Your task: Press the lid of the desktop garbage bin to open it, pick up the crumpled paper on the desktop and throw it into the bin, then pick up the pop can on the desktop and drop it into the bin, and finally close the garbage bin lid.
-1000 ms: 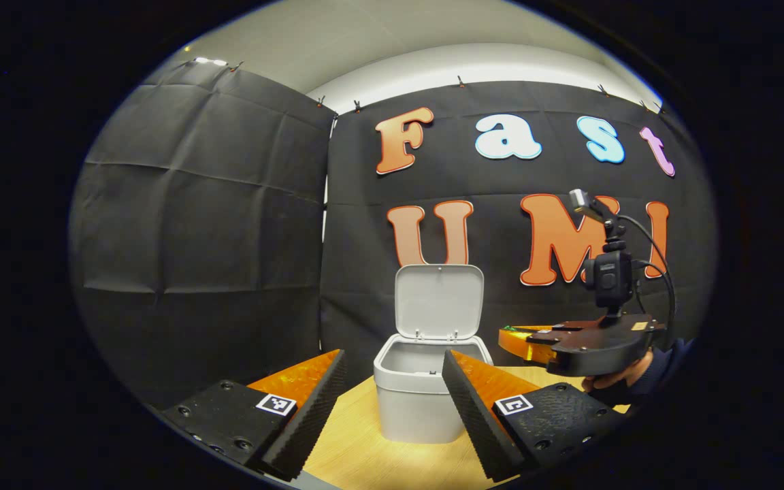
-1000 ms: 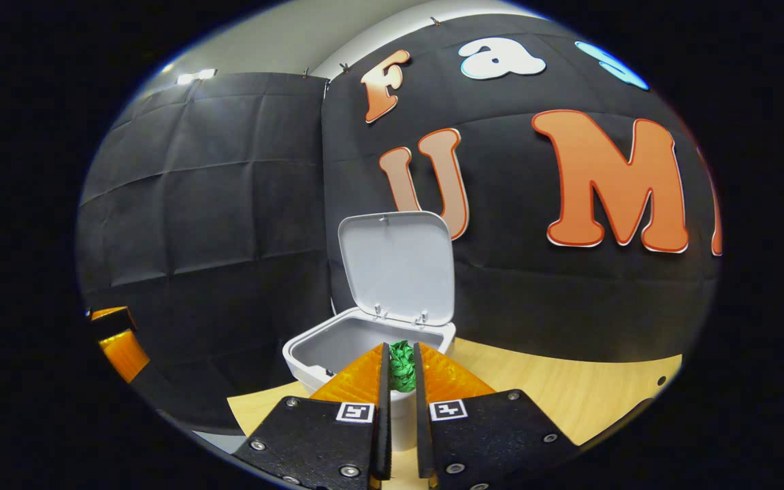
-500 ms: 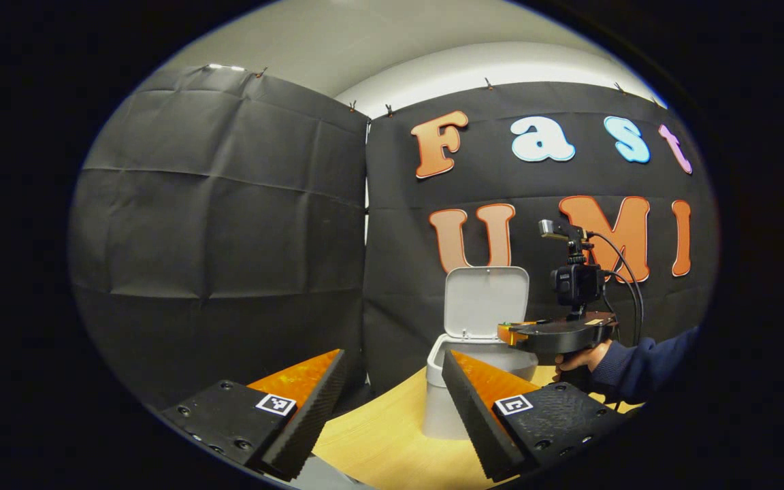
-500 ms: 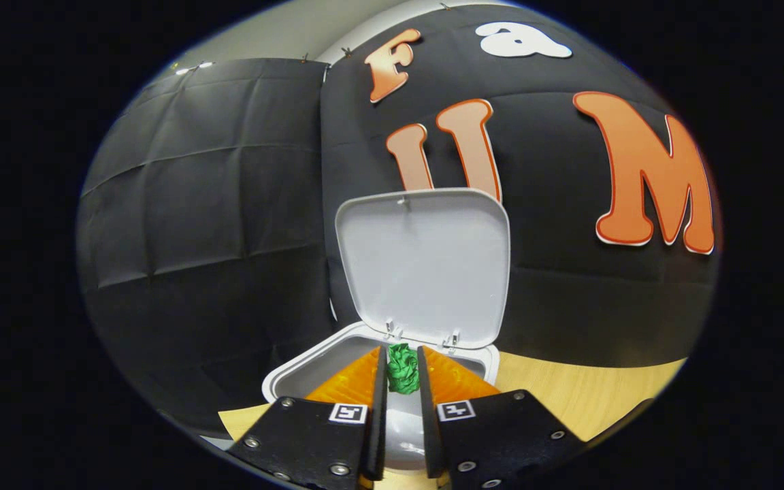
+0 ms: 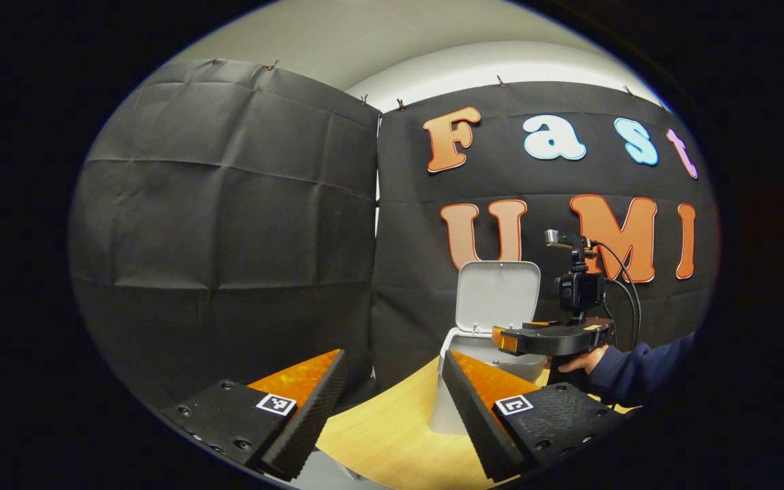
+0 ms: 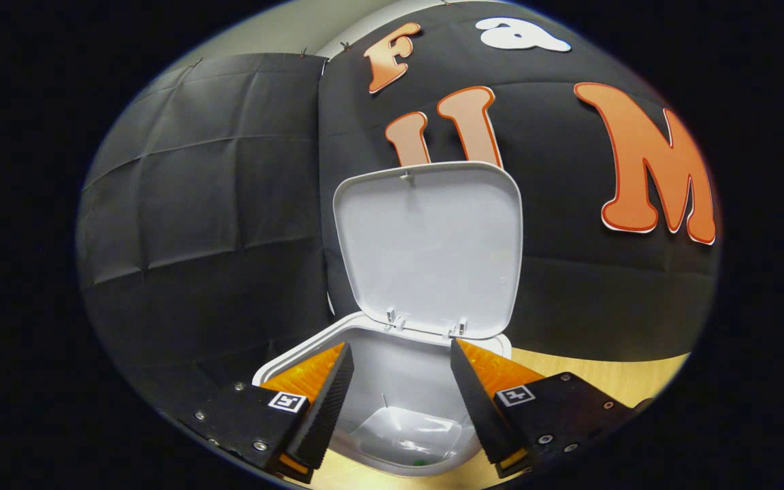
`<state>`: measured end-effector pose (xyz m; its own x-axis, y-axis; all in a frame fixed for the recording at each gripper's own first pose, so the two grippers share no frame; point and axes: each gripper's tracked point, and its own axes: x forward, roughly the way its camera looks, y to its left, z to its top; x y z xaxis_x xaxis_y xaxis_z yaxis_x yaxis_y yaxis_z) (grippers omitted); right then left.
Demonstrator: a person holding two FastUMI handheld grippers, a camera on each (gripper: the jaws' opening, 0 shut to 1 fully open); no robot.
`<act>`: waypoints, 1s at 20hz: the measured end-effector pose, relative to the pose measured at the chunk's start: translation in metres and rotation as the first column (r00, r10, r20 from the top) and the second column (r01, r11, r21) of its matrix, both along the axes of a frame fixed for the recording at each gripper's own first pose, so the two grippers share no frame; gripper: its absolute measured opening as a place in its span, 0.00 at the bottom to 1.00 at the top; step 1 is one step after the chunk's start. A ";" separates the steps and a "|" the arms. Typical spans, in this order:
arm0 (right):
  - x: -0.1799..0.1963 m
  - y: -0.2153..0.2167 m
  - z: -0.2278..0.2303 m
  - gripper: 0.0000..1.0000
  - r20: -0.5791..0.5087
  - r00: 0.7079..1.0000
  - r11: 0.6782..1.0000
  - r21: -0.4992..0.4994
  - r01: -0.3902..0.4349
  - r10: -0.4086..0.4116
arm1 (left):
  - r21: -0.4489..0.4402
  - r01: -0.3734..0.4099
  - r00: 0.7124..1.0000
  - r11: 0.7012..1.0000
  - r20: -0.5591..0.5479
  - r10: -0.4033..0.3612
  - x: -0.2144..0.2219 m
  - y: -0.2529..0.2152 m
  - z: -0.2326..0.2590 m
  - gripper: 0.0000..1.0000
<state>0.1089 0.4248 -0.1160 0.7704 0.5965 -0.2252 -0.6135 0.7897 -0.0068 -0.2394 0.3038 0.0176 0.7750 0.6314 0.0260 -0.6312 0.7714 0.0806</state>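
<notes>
Plastic, pale grey, dominates the right gripper view: the right tongs (image 6: 395,395) stand wide apart with nothing between them, poised directly above the mouth of the garbage bin (image 6: 405,422) at the bottom centre of the frame. A tiny green speck, probably the crumpled paper (image 6: 419,461), lies on the bin's floor near the bottom edge. The lid (image 6: 429,248) stands upright behind the opening, filling the frame's centre.

In the left gripper view the left tongs (image 5: 392,401) are also spread wide and empty, low over the wooden desk (image 5: 392,435), with the bin to the right of centre and a person's sleeve (image 5: 637,371) beyond it at the right.

The pop can is out of sight, so the search could swing a finger into the raised lid and knock it shut, or nudge the light bin across the desk.
</notes>
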 end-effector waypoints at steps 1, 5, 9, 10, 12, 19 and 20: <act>-0.005 -0.005 0.003 0.88 0.012 1.000 1.000 0.007 0.000 0.000 | -0.006 0.015 1.000 1.000 -0.001 -0.015 0.006 -0.001 -0.002 0.90; -0.018 -0.040 0.010 0.93 0.046 0.999 1.000 0.009 0.012 -0.012 | -0.025 0.090 0.996 0.996 -0.019 -0.091 0.023 -0.023 -0.015 0.90; -0.027 -0.087 0.027 0.94 0.102 0.993 0.998 0.026 0.058 -0.061 | -0.038 0.186 0.982 0.982 -0.037 -0.187 0.056 -0.052 -0.025 0.90; -0.025 -0.100 0.031 0.94 0.117 0.990 0.997 0.019 0.074 -0.076 | -0.038 0.212 0.976 0.977 -0.042 -0.213 0.063 -0.061 -0.028 0.90; -0.026 -0.126 0.034 0.94 0.121 0.986 0.994 0.014 0.112 -0.113 | -0.039 0.265 0.962 0.964 -0.052 -0.267 0.082 -0.078 -0.033 0.90; -0.034 -0.229 0.046 0.94 0.136 0.950 0.959 0.042 0.280 -0.283 | -0.055 0.435 0.888 0.899 -0.138 -0.438 0.141 -0.144 -0.078 0.90; -0.036 -0.244 0.046 0.94 0.132 0.942 0.951 0.044 0.305 -0.308 | -0.056 0.459 0.875 0.887 -0.146 -0.462 0.147 -0.155 -0.080 0.90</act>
